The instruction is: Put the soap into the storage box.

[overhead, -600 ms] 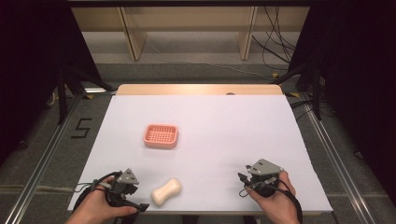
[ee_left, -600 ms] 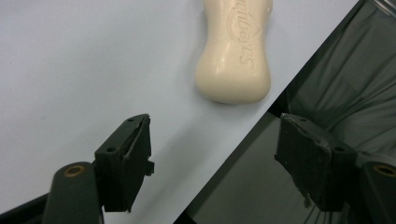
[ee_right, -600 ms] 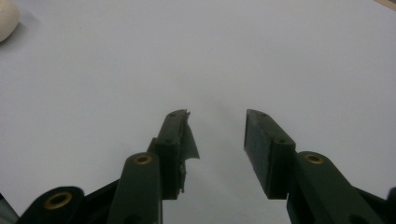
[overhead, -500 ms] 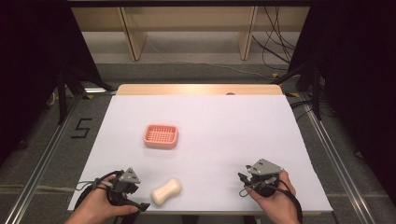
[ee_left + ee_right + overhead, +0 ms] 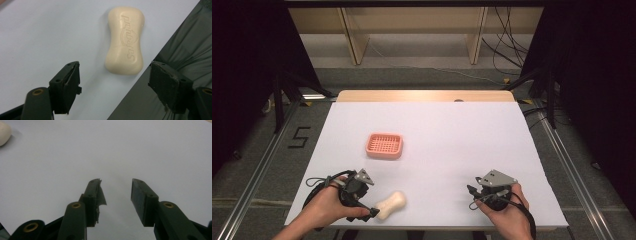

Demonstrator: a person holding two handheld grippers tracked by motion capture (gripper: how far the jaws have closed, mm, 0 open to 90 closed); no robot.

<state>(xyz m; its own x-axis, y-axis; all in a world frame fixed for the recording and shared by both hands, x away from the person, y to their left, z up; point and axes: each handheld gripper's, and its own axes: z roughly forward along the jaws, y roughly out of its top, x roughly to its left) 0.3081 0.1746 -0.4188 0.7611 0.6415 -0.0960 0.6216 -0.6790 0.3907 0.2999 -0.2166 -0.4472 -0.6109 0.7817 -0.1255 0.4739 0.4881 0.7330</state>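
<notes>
- High view: a person's two hands come in from the near edge of a white table (image 5: 452, 135), each holding a black two-jaw gripper.
- Left gripper (image 5: 373, 207) sits low over the table at the person's left, held in the left hand (image 5: 324, 207), with its jaws pointing toward a cream soap bar (image 5: 391, 204) that lies just beyond its tips, close to the near table edge.
- Left gripper view: the left gripper (image 5: 120, 83) has its jaws spread wide apart, holding nothing. The soap bar (image 5: 125, 40) lies flat on the white surface just ahead of the gap, nearer the jaw on the right of this view, and neither jaw touches it. It is waisted in the middle, with the raised word "Safeguard" on its top face. The jaw on the right of this view hangs past the table edge, over dark grey floor.
- Pink soap dish (image 5: 384, 145) with a gridded bottom rests farther out on the table, beyond the left gripper and well apart from the soap.
- Right gripper (image 5: 473, 197) is held in the right hand (image 5: 504, 212) at the person's right, well apart from the soap, its jaws pointing toward the left gripper.
- Right gripper view: the right gripper (image 5: 116, 191) has its jaws apart with a clear gap, empty, over bare white table. One end of the soap bar (image 5: 3, 132) shows far ahead, at the upper left corner of this view.
</notes>
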